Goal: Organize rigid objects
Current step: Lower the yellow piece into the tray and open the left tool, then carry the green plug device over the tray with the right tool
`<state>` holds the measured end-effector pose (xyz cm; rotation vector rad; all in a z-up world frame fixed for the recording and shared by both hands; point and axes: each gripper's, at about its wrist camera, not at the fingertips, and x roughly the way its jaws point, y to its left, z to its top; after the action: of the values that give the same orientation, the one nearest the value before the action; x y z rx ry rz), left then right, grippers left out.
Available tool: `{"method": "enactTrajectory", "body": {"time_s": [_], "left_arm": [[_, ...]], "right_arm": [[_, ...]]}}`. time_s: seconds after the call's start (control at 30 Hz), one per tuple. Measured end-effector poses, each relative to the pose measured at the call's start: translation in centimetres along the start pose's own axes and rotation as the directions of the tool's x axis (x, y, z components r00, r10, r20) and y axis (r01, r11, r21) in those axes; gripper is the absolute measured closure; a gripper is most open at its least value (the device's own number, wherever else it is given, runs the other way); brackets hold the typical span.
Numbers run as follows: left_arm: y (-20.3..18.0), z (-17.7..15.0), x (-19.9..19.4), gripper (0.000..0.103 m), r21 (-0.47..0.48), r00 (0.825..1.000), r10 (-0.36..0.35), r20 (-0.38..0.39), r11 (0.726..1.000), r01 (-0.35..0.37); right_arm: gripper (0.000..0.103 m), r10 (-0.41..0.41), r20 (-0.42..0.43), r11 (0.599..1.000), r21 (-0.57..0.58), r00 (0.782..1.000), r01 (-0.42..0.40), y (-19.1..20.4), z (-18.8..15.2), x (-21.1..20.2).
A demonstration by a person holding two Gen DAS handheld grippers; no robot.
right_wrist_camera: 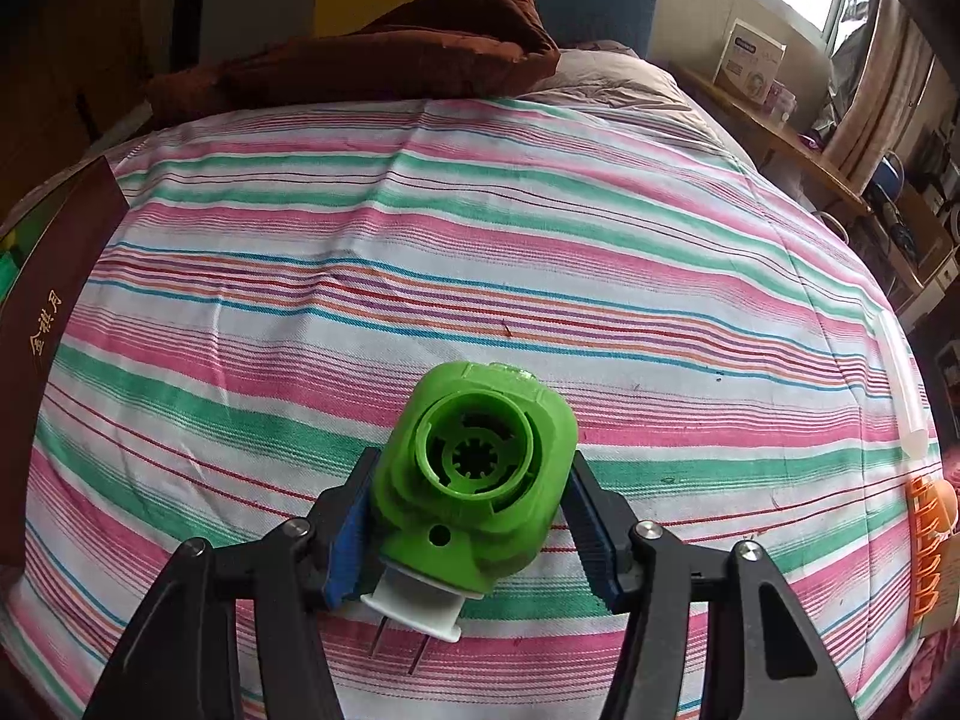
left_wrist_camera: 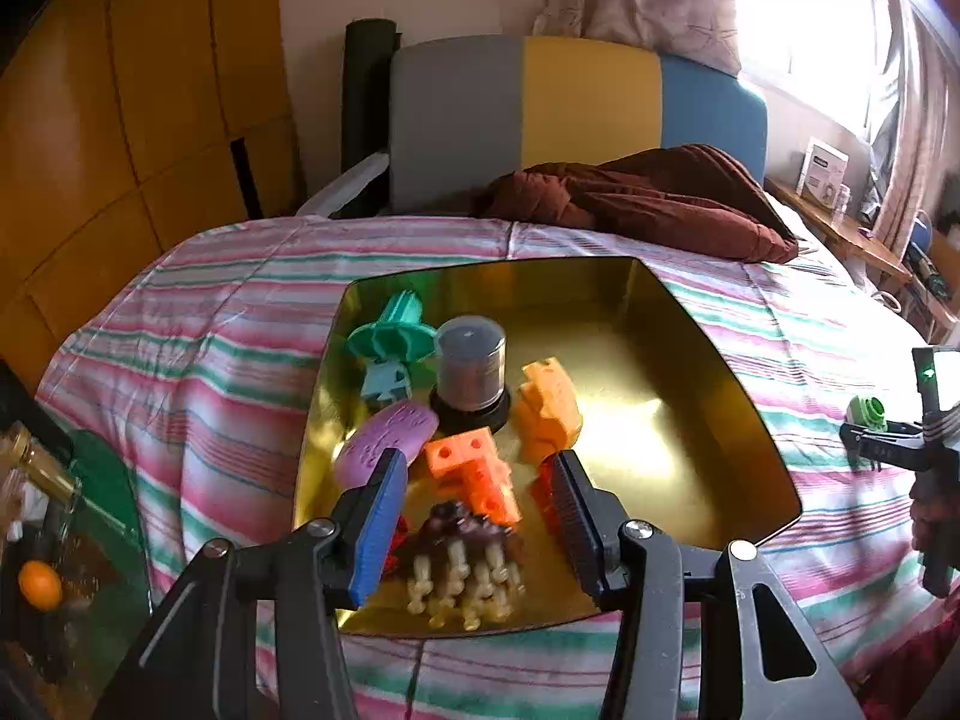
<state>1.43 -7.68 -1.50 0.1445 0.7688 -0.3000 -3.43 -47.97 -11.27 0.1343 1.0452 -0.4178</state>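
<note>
A gold tin tray (left_wrist_camera: 690, 360) lies on the striped bed. It holds a teal part (left_wrist_camera: 393, 330), a clear jar with a black base (left_wrist_camera: 471, 372), a purple oval (left_wrist_camera: 387, 441), an orange block (left_wrist_camera: 474, 471), a yellow-orange piece (left_wrist_camera: 549, 408) and a brown and cream skeleton toy (left_wrist_camera: 468, 564). My left gripper (left_wrist_camera: 474, 516) is open and empty, just above the tray's near side. My right gripper (right_wrist_camera: 474, 516) is shut on a green plug-in device (right_wrist_camera: 474, 480) and holds it above the bedspread; it also shows in the left wrist view (left_wrist_camera: 867, 414).
A brown quilt (left_wrist_camera: 648, 198) lies at the head of the bed by a grey, yellow and blue headboard (left_wrist_camera: 576, 120). A dark red box lid (right_wrist_camera: 54, 312) is at the left edge. An orange basket (right_wrist_camera: 927, 546) sits at the right. A side shelf (right_wrist_camera: 774, 132) holds a box.
</note>
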Motion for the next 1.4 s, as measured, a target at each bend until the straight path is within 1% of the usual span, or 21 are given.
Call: {"method": "enactTrajectory", "body": {"time_s": [0.37,0.6,0.63,0.77,0.83,0.93,1.0,1.07,1.17,1.27,1.33,1.4], "left_arm": [[2.7,-1.9,-0.1,0.052,-0.058,0.999,0.024,-0.026,0.998,-0.026],[4.2,-2.6,0.2,0.052,-0.089,0.999,0.025,-0.039,0.996,-0.028],[4.3,-2.7,0.2,0.052,-0.092,0.999,0.025,-0.039,0.995,-0.029],[5.2,-3.1,0.3,0.052,-0.116,0.999,0.026,-0.042,0.993,-0.031],[5.7,-3.2,0.4,0.052,-0.126,0.999,0.028,-0.044,0.991,-0.034],[6.5,-3.6,0.3,0.052,-0.141,0.998,0.038,-0.046,0.989,-0.044],[6.9,-3.8,0.4,0.052,-0.151,0.998,0.041,-0.05,0.987,-0.048],[7.2,-3.9,0.4,0.052,-0.16,0.998,0.044,-0.054,0.986,-0.052],[7.5,-4.0,0.3,0.052,-0.167,0.998,0.047,-0.052,0.984,-0.055],[7.6,-3.9,0.2,0.052,-0.17,0.998,0.046,-0.046,0.984,-0.053],[7.7,-4.0,0.1,0.052,-0.17,0.998,0.046,-0.046,0.984,-0.053],[7.8,-4.1,0.1,0.052,-0.175,0.998,0.044,-0.048,0.983,-0.051]], "right_arm": [[0.045,0.0,-0.003,1.0,0.004,1.0,0.0,0.0,-0.1,0.0],[0.047,-0.014,-0.042,0.998,0.054,0.999,0.016,0.4,-0.2,-0.4],[0.047,-0.005,-0.049,0.998,0.059,0.999,0.008,0.5,-0.3,-0.6],[0.047,0.074,-0.075,0.993,0.095,0.994,-0.067,1.1,-0.7,-1.7],[0.047,0.079,-0.06,0.994,0.077,0.995,-0.074,2.0,-0.8,-2.5],[0.047,0.122,-0.008,0.991,0.051,0.992,-0.122,3.8,-0.3,-4.7],[0.047,0.166,0.039,0.986,0.011,0.985,-0.167,5.6,0.5,-6.8],[0.047,0.22,0.081,0.975,-0.055,0.972,-0.216,7.9,1.3,-9.0],[0.047,0.293,0.116,0.95,-0.147,0.949,-0.275,11.6,2.4,-11.3],[0.047,0.367,0.109,0.908,-0.259,0.924,-0.33,16.5,3.0,-12.7],[0.047,0.395,0.086,0.882,-0.314,0.915,-0.351,19.4,3.2,-12.6],[0.047,0.404,0.049,0.86,-0.36,0.914,-0.361,21.7,3.5,-12.0]]}}
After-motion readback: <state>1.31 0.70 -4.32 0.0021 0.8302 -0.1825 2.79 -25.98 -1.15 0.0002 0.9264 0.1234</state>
